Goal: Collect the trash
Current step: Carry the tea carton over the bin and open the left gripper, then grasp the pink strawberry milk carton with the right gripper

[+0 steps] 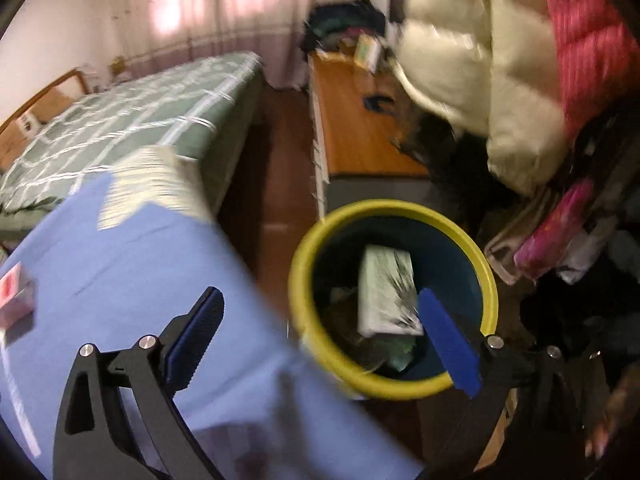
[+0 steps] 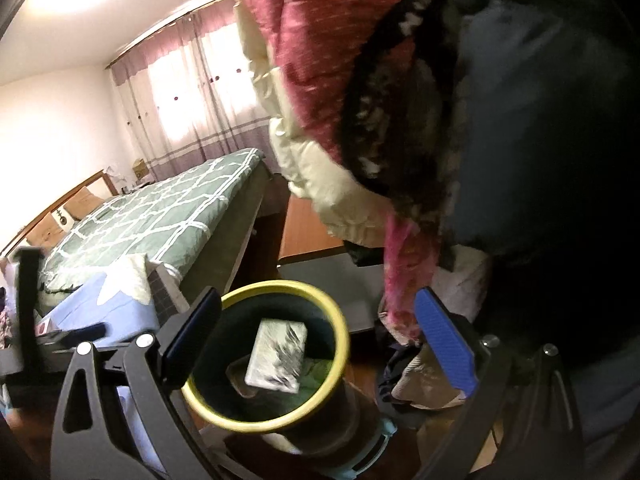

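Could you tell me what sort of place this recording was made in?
Most likely a home bedroom: a bed with a green checked cover, a curtained window, and coats hanging by a yellow-rimmed bin.

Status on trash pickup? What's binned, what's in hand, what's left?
Done: a pale box is inside the yellow-rimmed bin, over darker scraps. In hand: nothing; the left tongs and right tongs both stand open and empty over the bin. Left: at least a small red-and-white box on the blue cloth, if it counts as trash.
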A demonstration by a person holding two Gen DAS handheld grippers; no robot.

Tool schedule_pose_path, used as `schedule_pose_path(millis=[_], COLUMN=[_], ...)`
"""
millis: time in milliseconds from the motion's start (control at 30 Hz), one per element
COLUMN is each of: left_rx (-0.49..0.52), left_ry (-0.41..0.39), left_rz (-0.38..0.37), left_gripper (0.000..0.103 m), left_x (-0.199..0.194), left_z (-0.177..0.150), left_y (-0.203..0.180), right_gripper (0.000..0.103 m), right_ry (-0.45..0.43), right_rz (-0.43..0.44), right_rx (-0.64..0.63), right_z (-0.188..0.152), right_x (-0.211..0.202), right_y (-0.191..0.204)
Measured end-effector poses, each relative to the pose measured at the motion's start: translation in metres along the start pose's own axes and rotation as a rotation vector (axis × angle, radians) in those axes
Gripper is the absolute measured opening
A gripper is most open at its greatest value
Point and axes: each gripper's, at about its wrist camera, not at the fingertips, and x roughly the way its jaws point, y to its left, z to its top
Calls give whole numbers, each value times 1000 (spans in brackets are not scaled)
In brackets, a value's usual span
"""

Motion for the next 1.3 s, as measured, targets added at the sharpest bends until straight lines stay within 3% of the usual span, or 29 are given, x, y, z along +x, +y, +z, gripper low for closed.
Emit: schedule_pose_path(millis=[167, 333, 567, 700, 967, 1133, 1300], left_rx=[-108, -258, -410, -475, -546, -566, -585], left_ry=[-151, -258, -359, -396, -403, -398, -398], left_rz=[104, 287, 557, 652, 744, 761, 774], left_gripper=[98, 98, 98, 98, 98, 98, 98], left_x=[-78, -151, -227, -255, -259, -258, -257], left_z=[-37, -97, -168, -199, -239, -244, -242], left_y=[81, 174, 277, 326, 367, 369, 363], right_gripper=[93, 93, 93, 93, 93, 93, 93], right_ry=[31, 51, 92, 105, 155, 194, 276], right_rz=[82, 172, 293, 360, 458, 456, 420], right_rx=[-44, -127, -229, -302, -426, -471, -506], right_z=[-5, -14, -27, -34, -53, -65, -83], right_x=[4, 3, 2, 2, 31, 76, 121], right_y=[37, 95, 180, 233, 340, 399, 433])
